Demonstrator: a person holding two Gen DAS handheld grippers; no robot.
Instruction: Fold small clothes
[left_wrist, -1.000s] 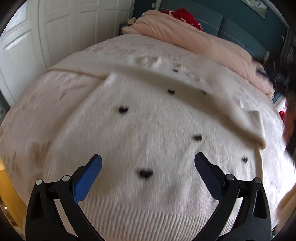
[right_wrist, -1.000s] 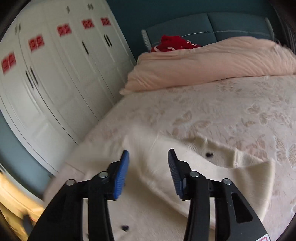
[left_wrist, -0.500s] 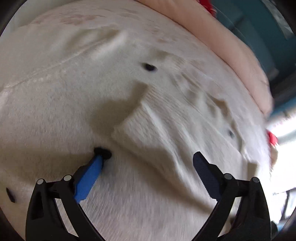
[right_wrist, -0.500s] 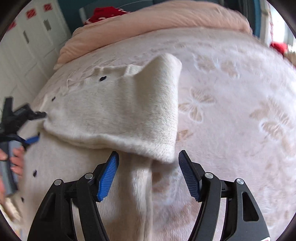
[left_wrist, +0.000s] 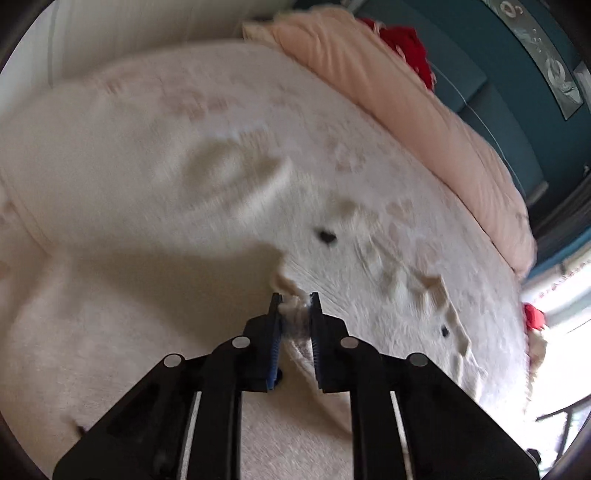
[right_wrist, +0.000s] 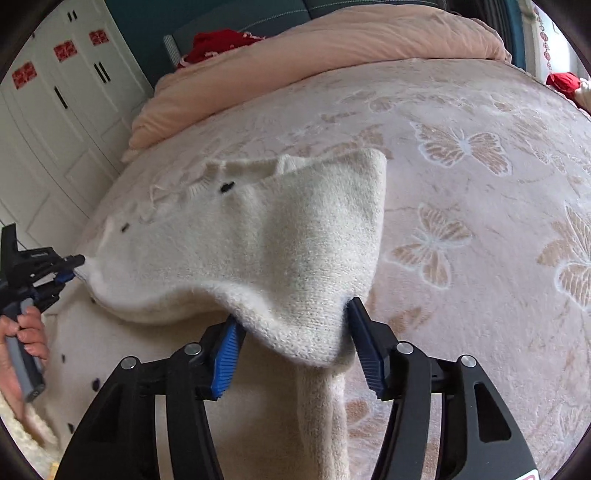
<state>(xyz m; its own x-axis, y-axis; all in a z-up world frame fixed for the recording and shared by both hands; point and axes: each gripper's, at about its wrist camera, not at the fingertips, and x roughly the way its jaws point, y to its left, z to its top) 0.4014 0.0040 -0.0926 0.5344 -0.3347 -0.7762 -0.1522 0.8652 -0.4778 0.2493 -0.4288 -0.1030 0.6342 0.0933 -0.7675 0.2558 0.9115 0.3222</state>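
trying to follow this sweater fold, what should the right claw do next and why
Probably close the right claw on the sweater cuff. The left claw has just closed and already pinches a knit edge, while the right one's pads only flank the bunched cuff, so that end isn't secured for lifting yet.

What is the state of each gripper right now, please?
Left gripper: has just closed, pinching the cream sweater.
Right gripper: open; jaws just closing around the sweater's folded edge, not yet pressing it.
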